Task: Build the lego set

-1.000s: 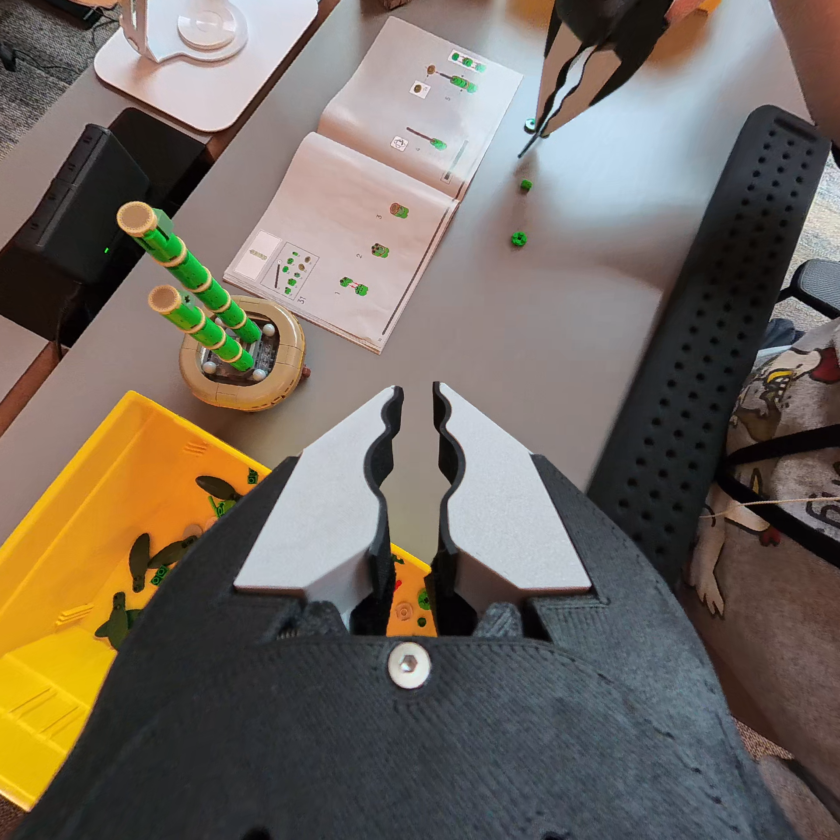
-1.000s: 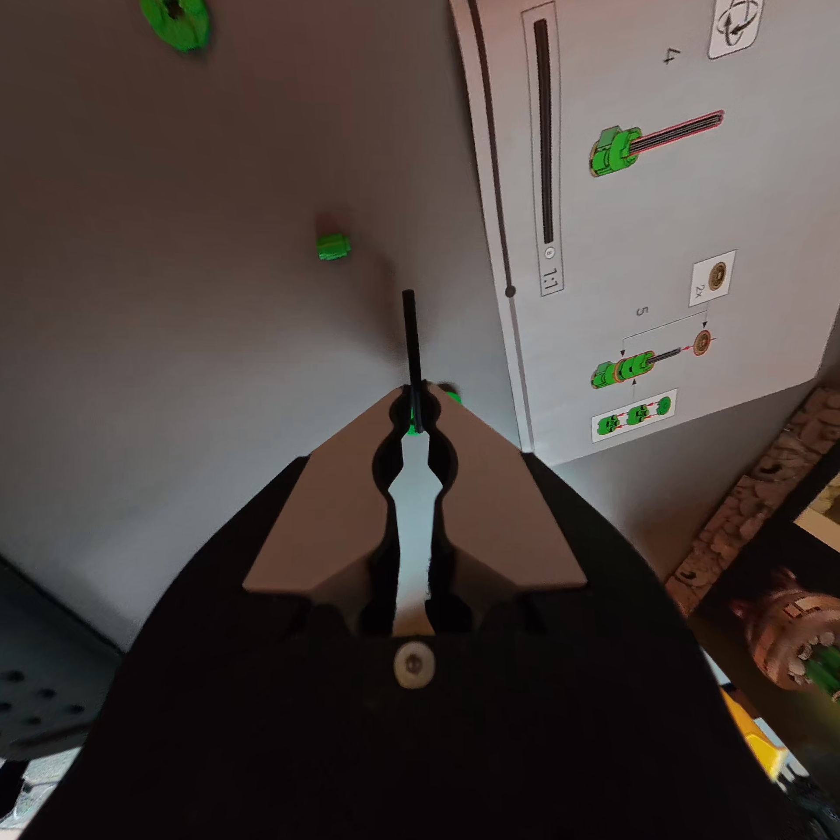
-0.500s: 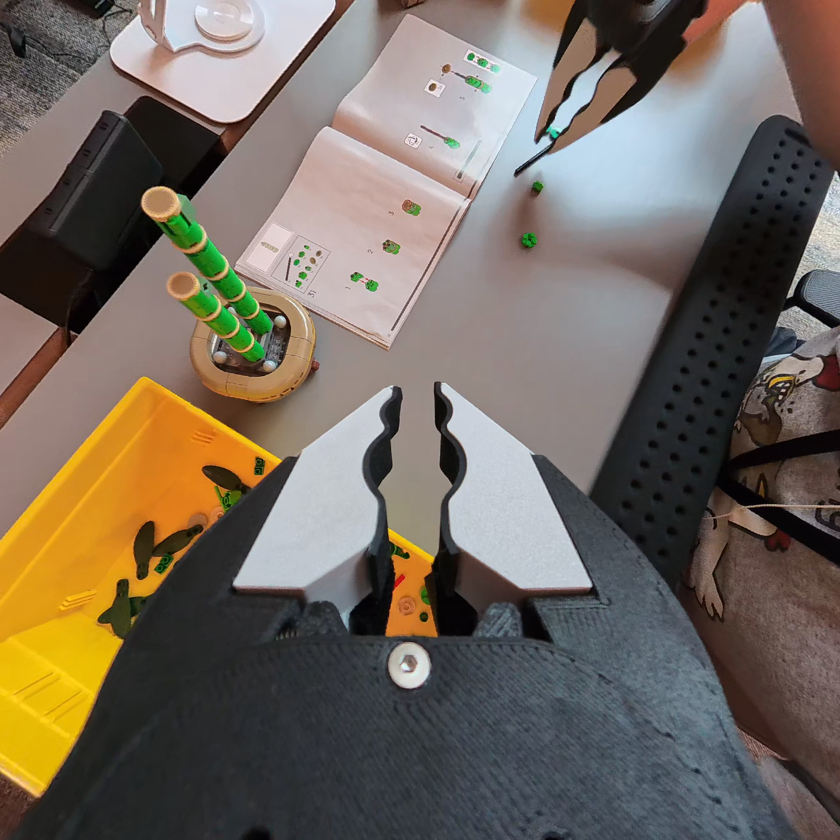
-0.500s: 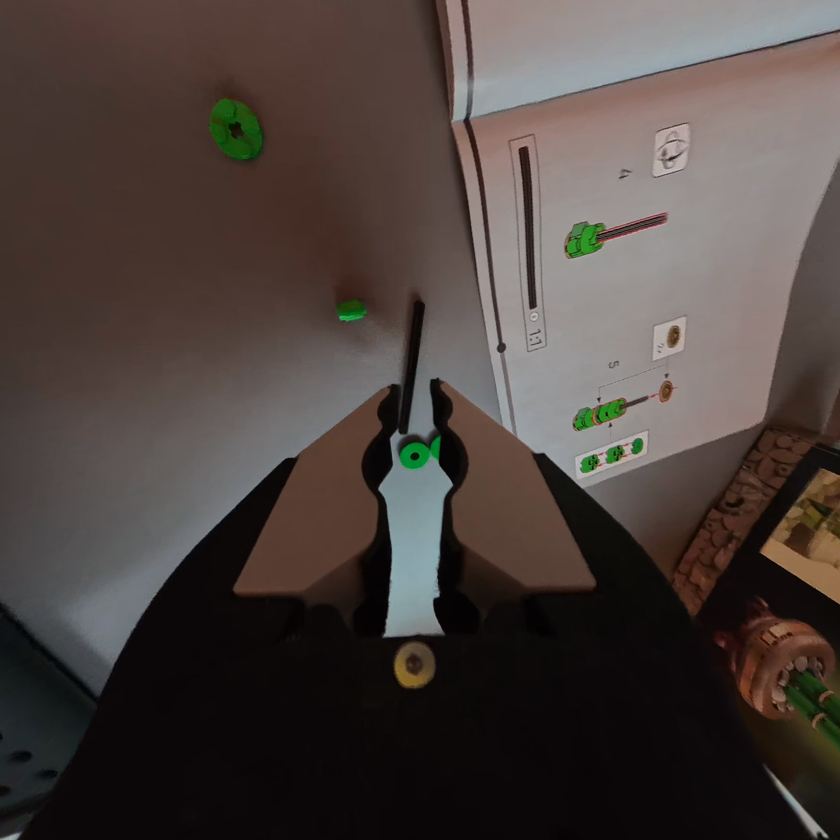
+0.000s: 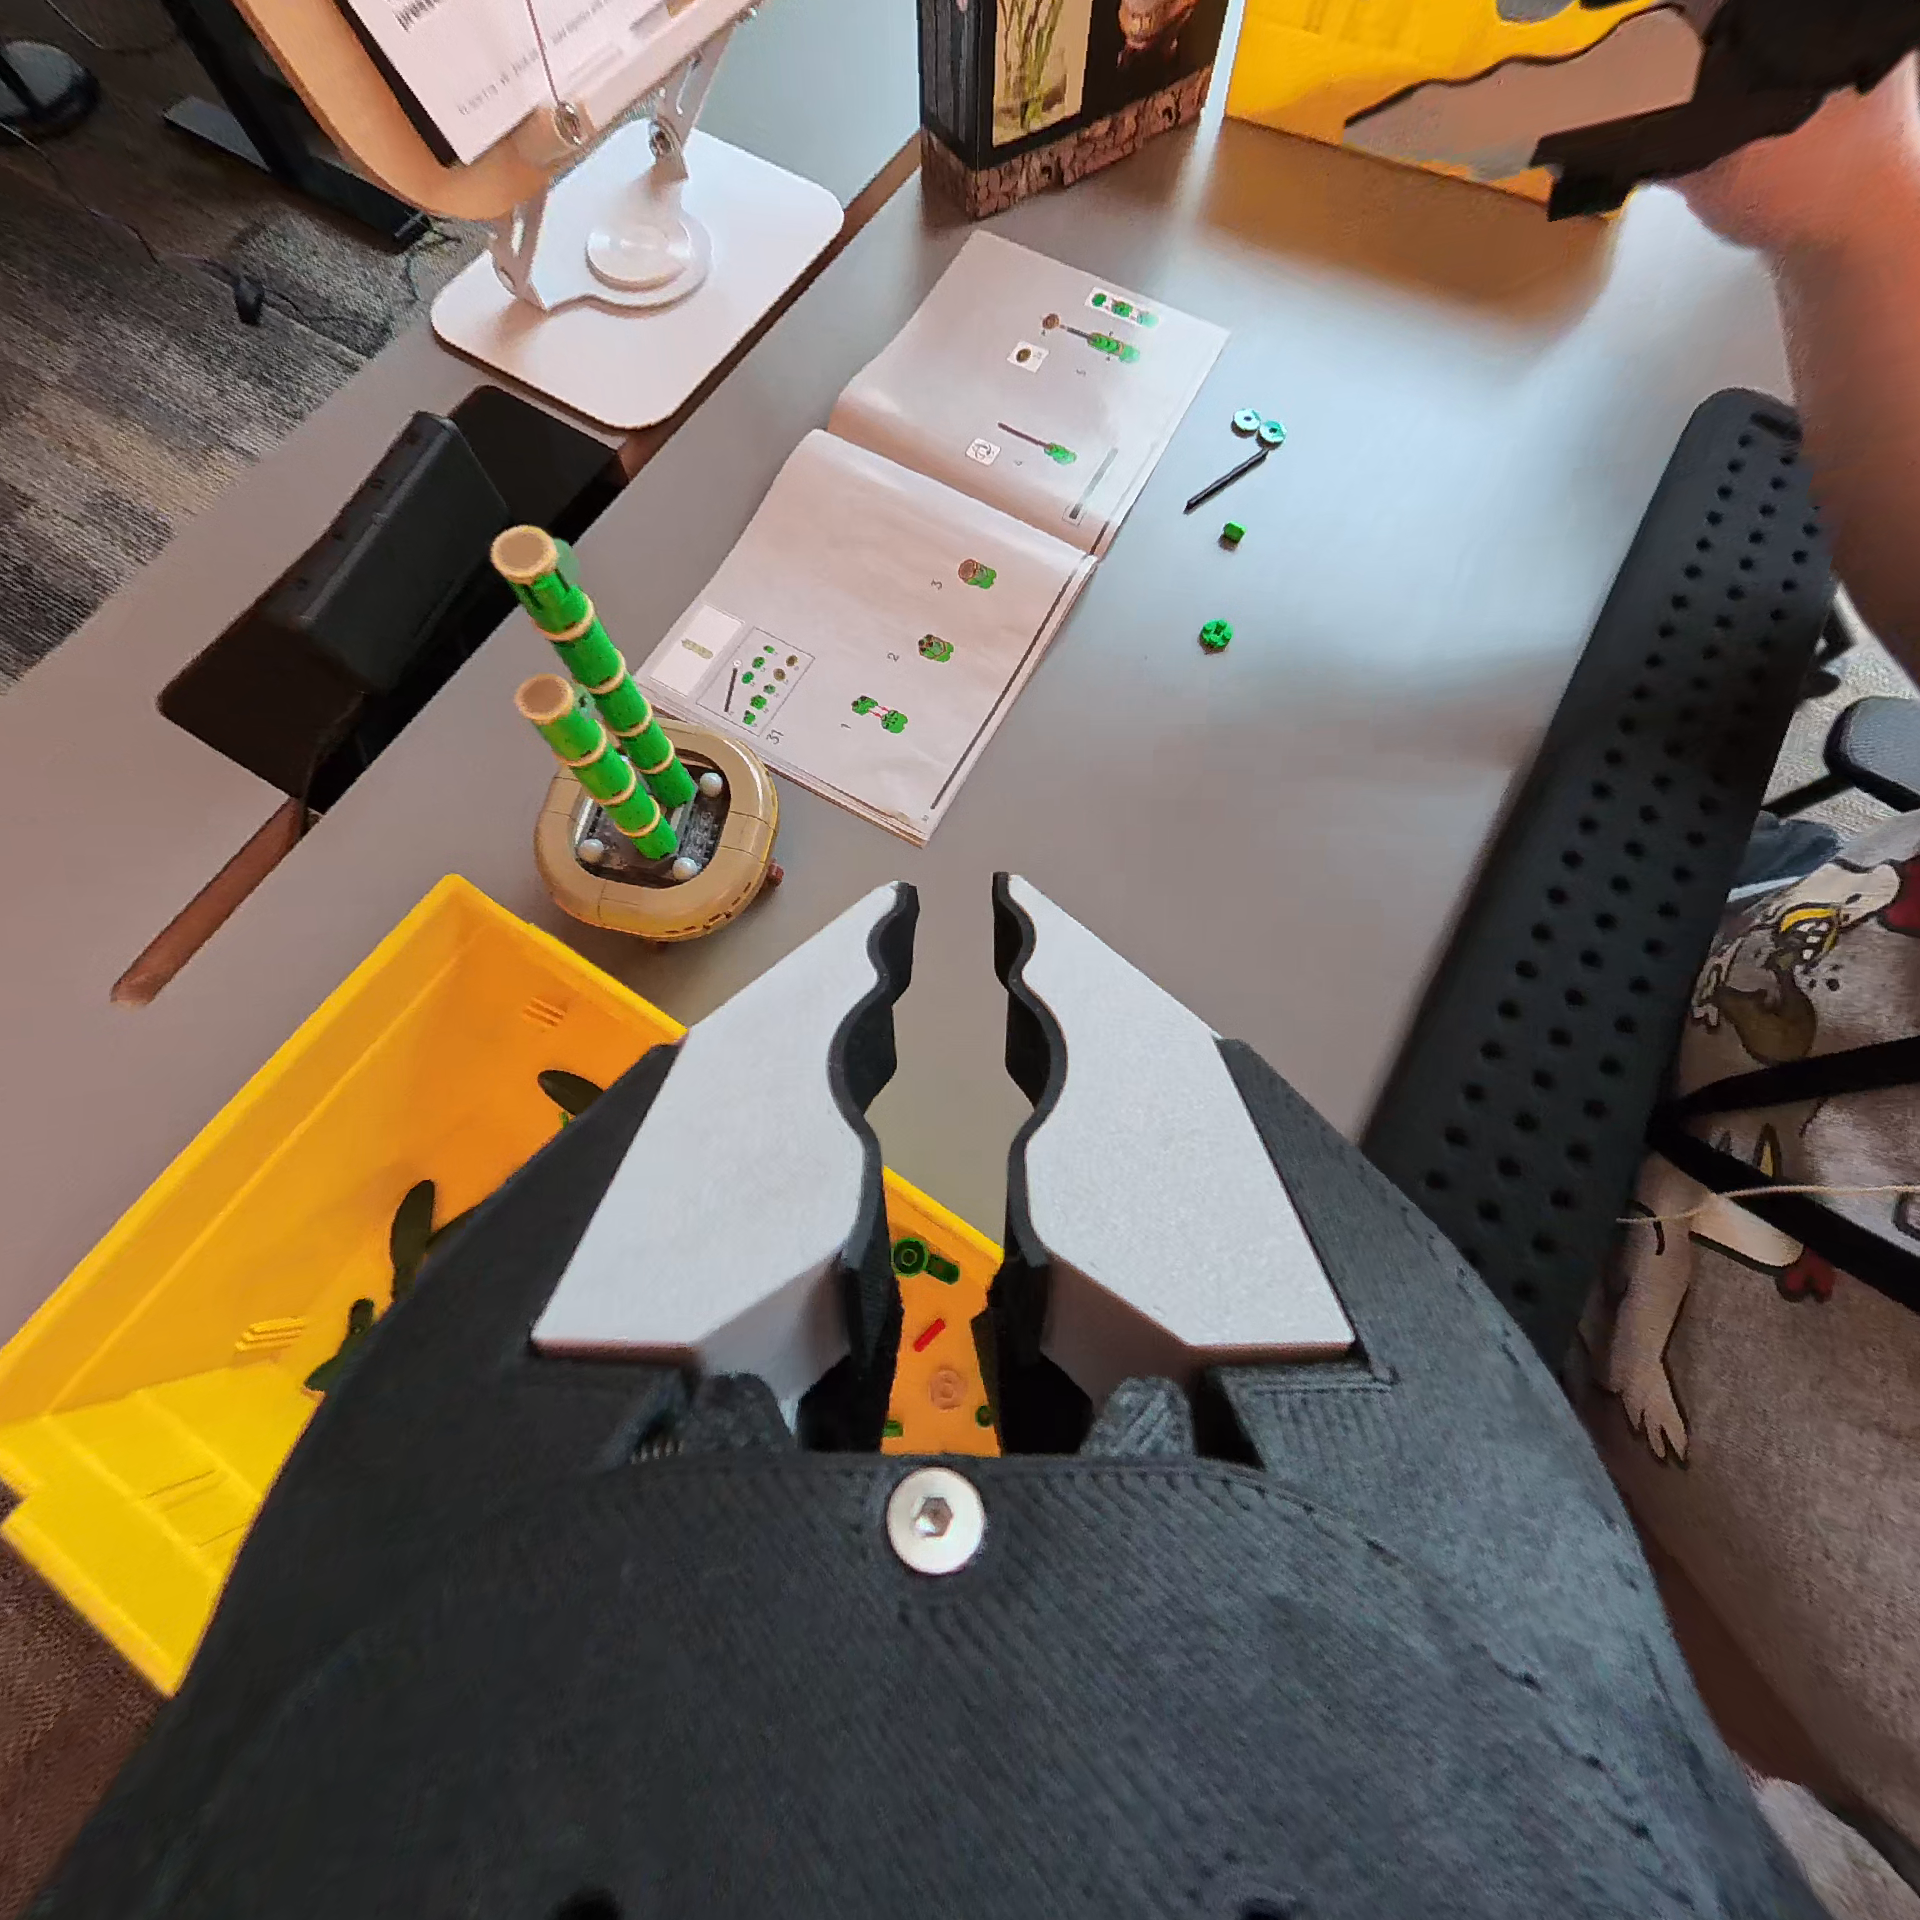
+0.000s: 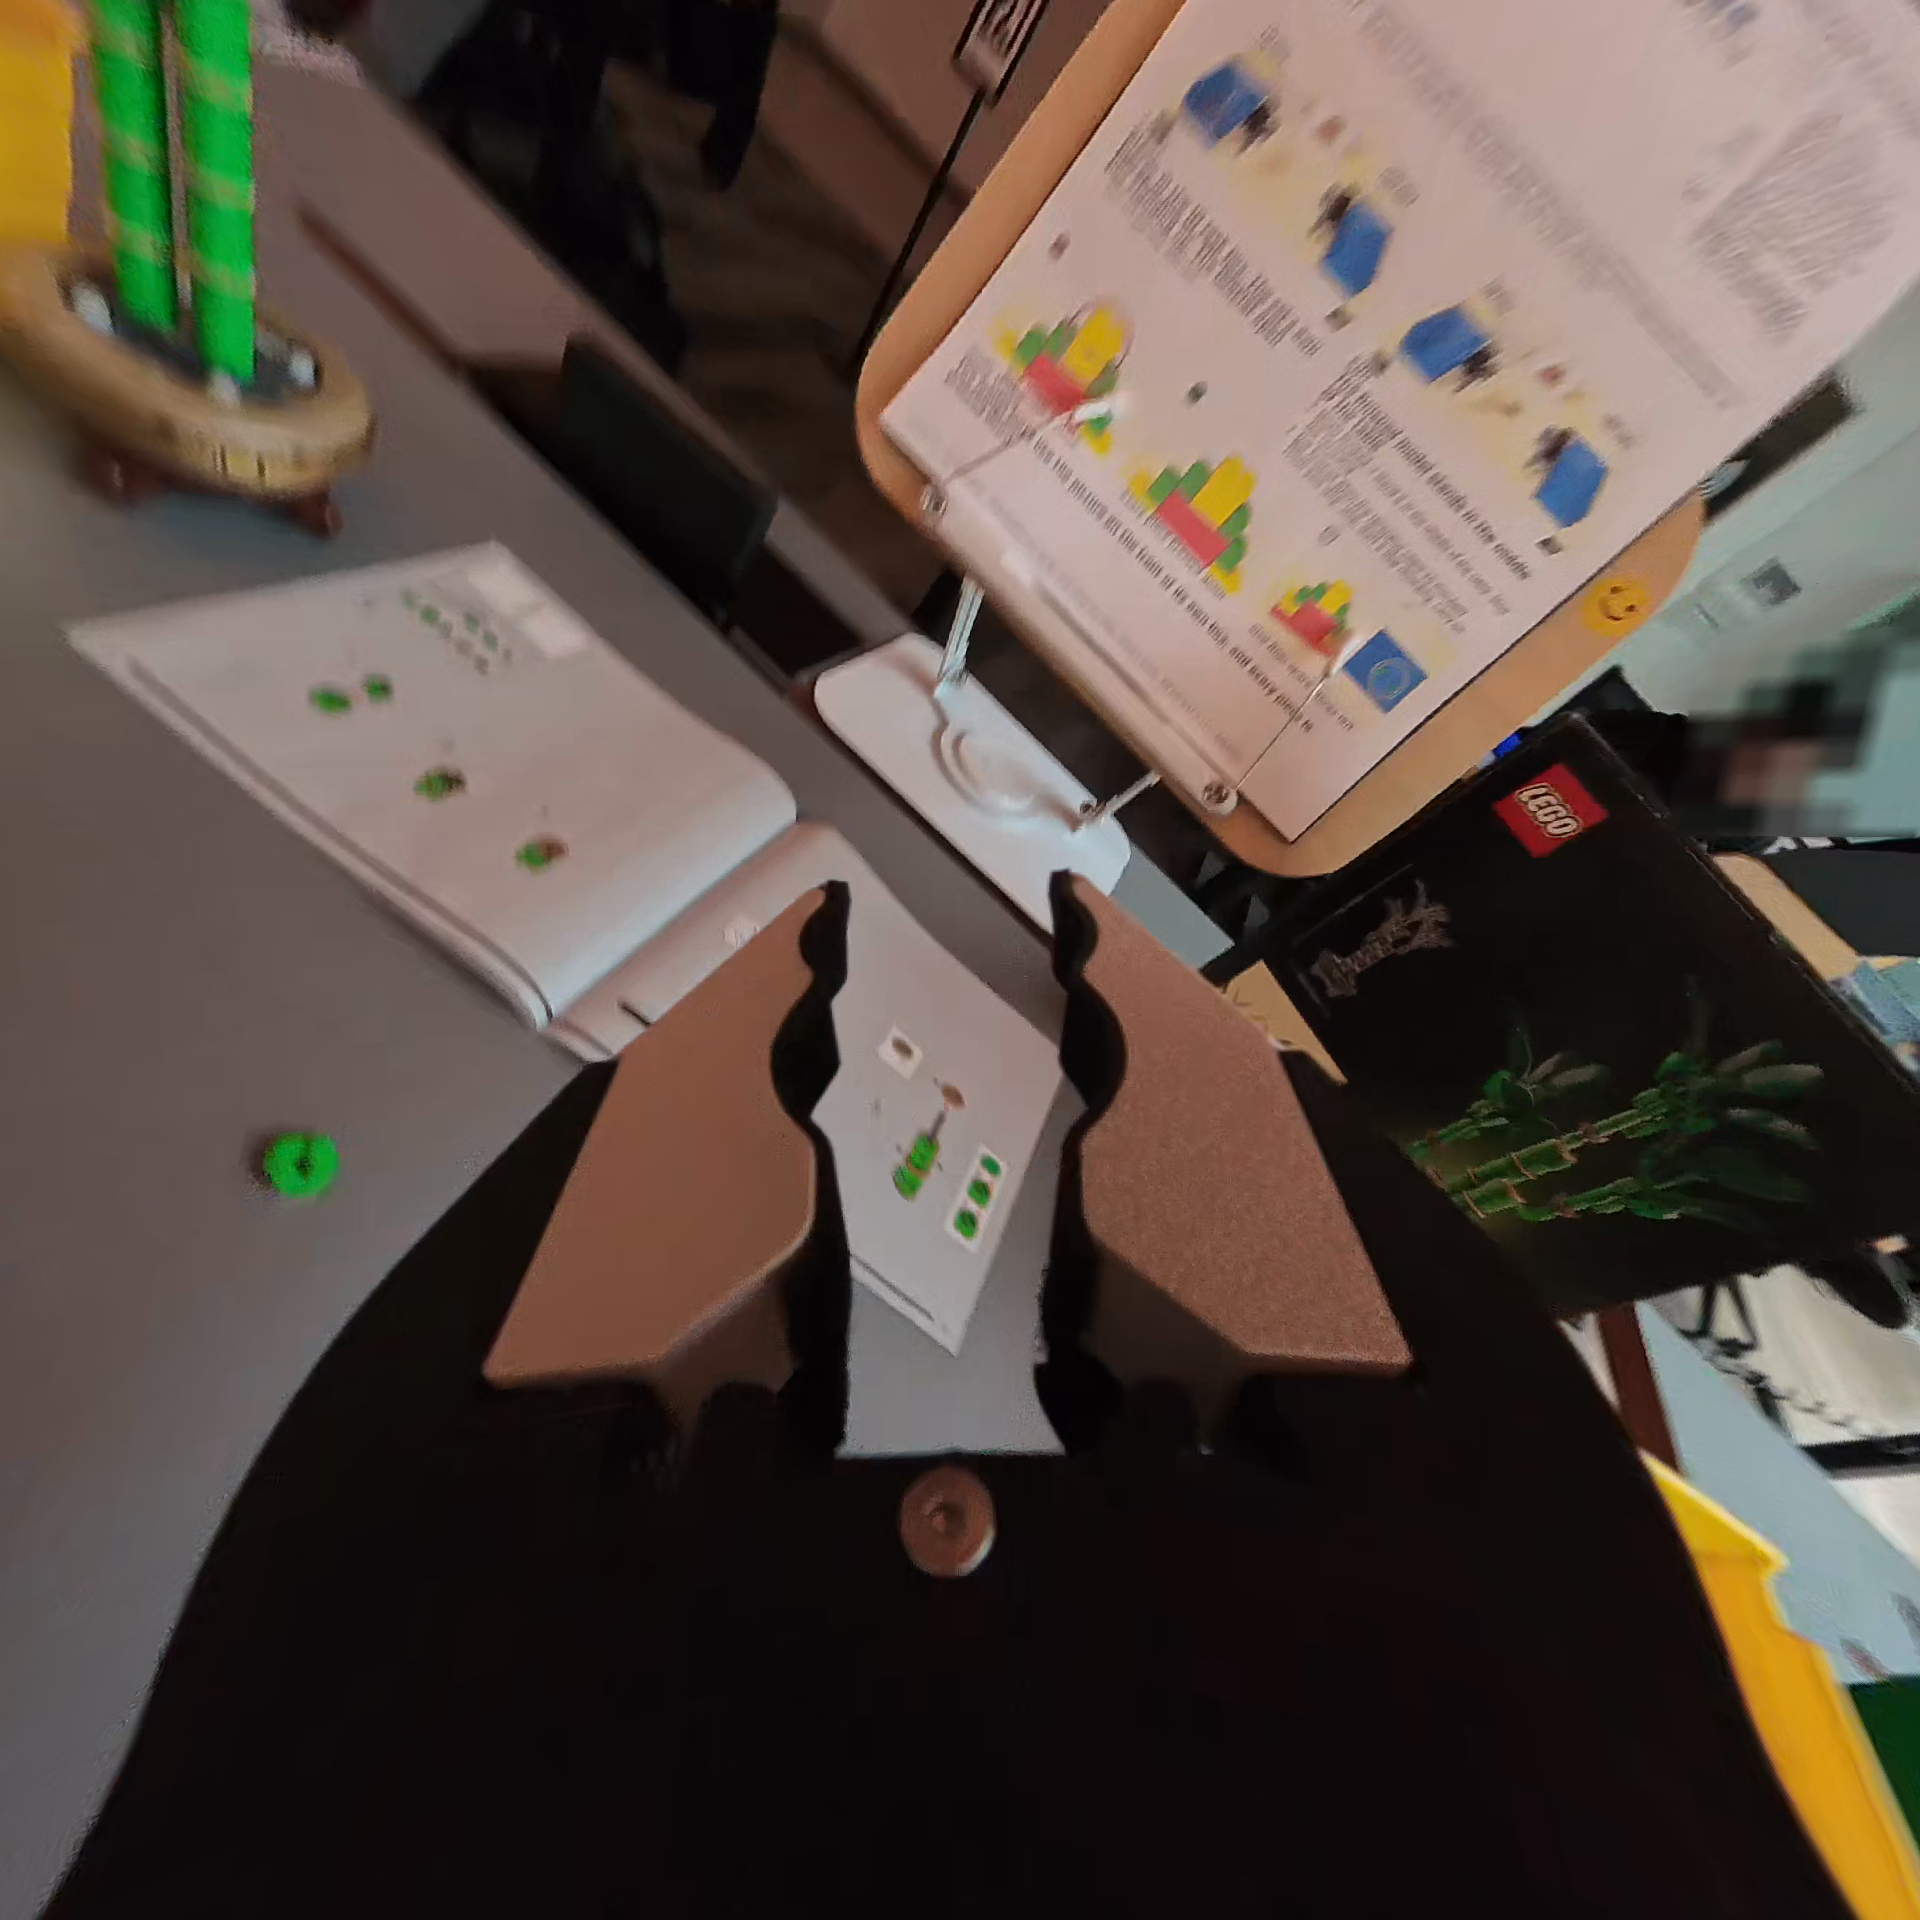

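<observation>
The bamboo model [image 5: 623,769], two green stalks in a tan round base, stands left of the open instruction booklet [image 5: 935,540]; it also shows in the right wrist view [image 6: 187,312]. A black axle [image 5: 1226,480] lies on the grey table with two green round pieces [image 5: 1257,426] at its far end. A small green piece [image 5: 1233,533] and a green round piece [image 5: 1214,634] lie nearer. My left gripper [image 5: 954,894] hovers over the yellow bin [image 5: 260,1195], slightly open and empty. My right gripper [image 6: 945,894] is wide open and empty, raised above the booklet [image 6: 436,748].
A black perforated chair back [image 5: 1621,831] stands along the table's right edge. A dark set box [image 6: 1621,1039] and a document stand with a printed sheet [image 6: 1351,416] are at the back. Another yellow bin [image 6: 1787,1714] is at the right. A green round piece [image 6: 299,1164] lies left of the gripper. Across from one pair of fingers to the other is roughly 35 cm.
My right gripper opened, let go of the black axle and green pieces on the table, and lifted away toward the back. My left gripper drew back a little.
</observation>
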{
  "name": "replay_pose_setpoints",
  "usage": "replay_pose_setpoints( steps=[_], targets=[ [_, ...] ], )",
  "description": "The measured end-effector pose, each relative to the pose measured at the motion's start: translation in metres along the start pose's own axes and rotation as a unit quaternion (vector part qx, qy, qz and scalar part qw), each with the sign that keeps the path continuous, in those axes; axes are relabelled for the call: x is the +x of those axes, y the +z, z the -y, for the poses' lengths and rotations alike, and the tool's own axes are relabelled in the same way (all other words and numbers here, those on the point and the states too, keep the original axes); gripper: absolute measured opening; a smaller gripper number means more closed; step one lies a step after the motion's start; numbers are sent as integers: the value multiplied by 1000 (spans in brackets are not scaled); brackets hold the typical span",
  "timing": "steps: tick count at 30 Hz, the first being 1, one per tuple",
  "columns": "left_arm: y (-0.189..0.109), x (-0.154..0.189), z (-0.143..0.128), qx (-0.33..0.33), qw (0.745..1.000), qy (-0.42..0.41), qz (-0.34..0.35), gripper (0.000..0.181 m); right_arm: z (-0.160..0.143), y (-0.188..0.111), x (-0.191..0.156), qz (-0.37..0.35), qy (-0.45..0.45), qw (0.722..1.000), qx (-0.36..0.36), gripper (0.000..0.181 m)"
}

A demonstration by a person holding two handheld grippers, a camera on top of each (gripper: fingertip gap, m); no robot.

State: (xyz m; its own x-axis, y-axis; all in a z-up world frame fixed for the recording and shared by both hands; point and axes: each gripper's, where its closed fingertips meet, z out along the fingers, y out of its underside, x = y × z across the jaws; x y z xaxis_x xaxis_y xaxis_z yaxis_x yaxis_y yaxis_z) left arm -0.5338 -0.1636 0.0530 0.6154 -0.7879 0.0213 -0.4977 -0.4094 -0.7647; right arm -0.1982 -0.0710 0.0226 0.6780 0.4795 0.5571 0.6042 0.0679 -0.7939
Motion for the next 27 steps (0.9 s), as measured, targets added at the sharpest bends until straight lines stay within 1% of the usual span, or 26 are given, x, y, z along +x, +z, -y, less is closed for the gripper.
replay_pose_setpoints(
  steps=[2,5,6,8,9,10,12,14,15,16,17,18,21,23,27],
  targets=[
    [-7,-3,2,11,1000,0,11,14,17,0,2,-27,82,994,61,59],
    [-22,-12,6,37,999,-4,38,15,22,12,5,-45,194,973,118,77],
    [-28,-16,8,50,998,-6,48,15,19,17,6,-47,228,964,131,80],
    [-42,-24,14,79,995,-11,67,16,13,26,-3,-18,277,949,149,81],
    [-49,-27,17,98,992,-13,76,18,6,29,-5,-15,279,949,147,81],
    [-56,-31,22,118,989,-16,86,20,-3,31,-5,-28,265,953,146,81],
    [-71,-41,31,164,980,-22,109,26,-19,31,0,-62,209,966,137,81],
    [-84,-49,40,213,968,-28,129,34,-27,29,5,-92,152,975,133,80],
    [-88,-51,43,238,962,-28,133,40,-27,28,7,-104,130,977,135,79],
    [-89,-48,48,268,955,-21,126,52,-27,28,8,-110,118,978,135,78],
    [-89,-44,54,298,948,-9,114,56,-27,30,7,-107,114,979,132,77],
    [-84,-40,58,307,946,1,106,55,-27,33,5,-100,117,980,129,76],
    [-54,-41,43,226,968,9,109,58,-30,40,-5,-78,108,984,121,73],
    [-42,-44,34,184,976,13,117,58,-34,45,-11,-71,87,988,107,72],
    [-34,-48,26,153,979,1,137,55,-40,51,-19,-50,70,992,87,69]
  ],
)
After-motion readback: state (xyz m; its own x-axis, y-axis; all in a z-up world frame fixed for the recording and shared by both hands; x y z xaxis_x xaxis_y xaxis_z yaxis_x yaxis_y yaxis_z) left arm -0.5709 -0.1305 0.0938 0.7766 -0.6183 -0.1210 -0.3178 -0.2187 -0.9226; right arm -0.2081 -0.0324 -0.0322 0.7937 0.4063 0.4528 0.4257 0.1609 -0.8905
